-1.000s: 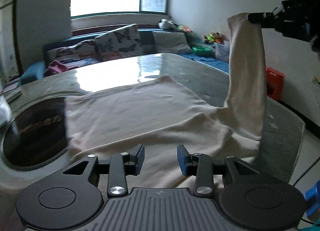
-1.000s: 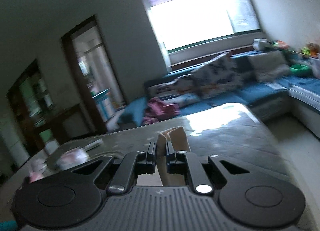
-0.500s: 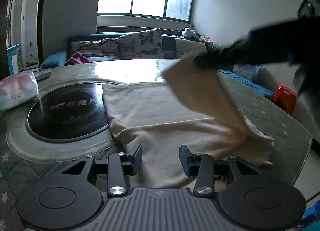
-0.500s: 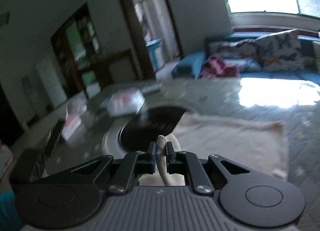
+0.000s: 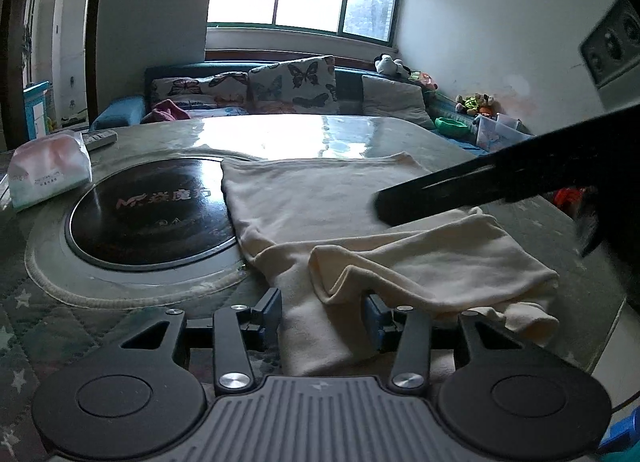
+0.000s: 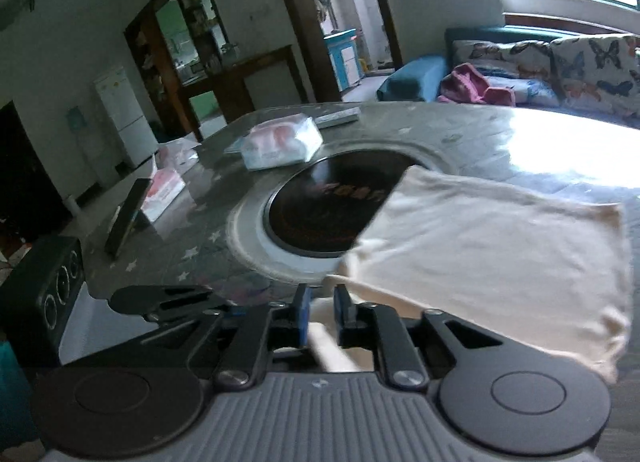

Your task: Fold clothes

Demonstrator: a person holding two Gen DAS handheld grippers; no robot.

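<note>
Lying on the table beside the dark round hob, the cream garment is covering part of it. The left gripper is sitting wide, cloth between its jaws. The right gripper is standing narrowly parted around a blurred fold; grip unclear.

R wrist: I see my gripper jaws slightly apart, cloth strip between them | cloth flat on table, edge over dark round plate | tissue pack behind plate
</note>
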